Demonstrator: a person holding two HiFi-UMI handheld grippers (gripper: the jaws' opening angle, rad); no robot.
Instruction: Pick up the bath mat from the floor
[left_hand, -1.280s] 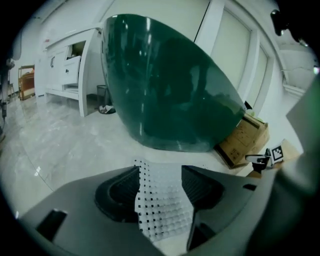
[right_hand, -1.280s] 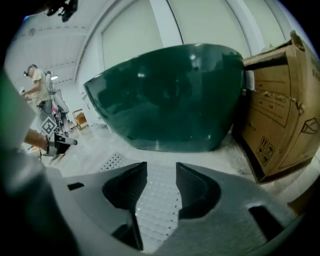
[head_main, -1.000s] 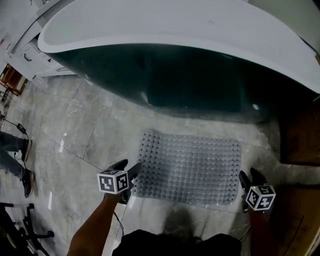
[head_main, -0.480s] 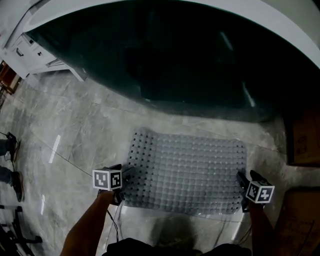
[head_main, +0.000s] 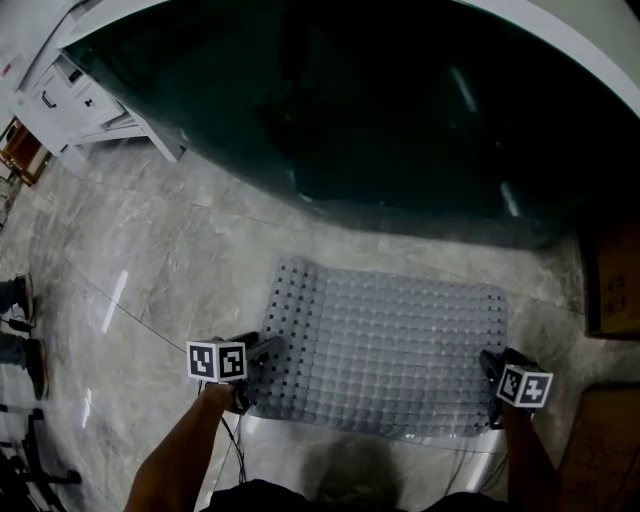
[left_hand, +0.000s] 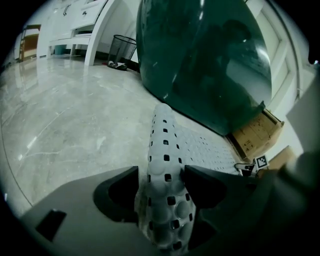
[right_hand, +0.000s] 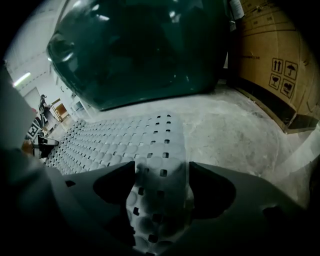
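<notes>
Head view looks steeply down from overhead, taking in floor (head_main: 150, 260), whole bath mat (head_main: 390, 350) and dark tub (head_main: 380, 120). Both gripper views sit low, apparently just off the floor, very close at opposite mat ends, facing the tub. All three share the mat.

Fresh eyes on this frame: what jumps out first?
The pale, perforated bath mat lies mid-frame on the grey marble floor, right in front of a big dark-green tub. The left tool and right tool sit at its two near corners. Their jaws have just been opening wide, with the mat's edge between them but not yet clamped.
</notes>
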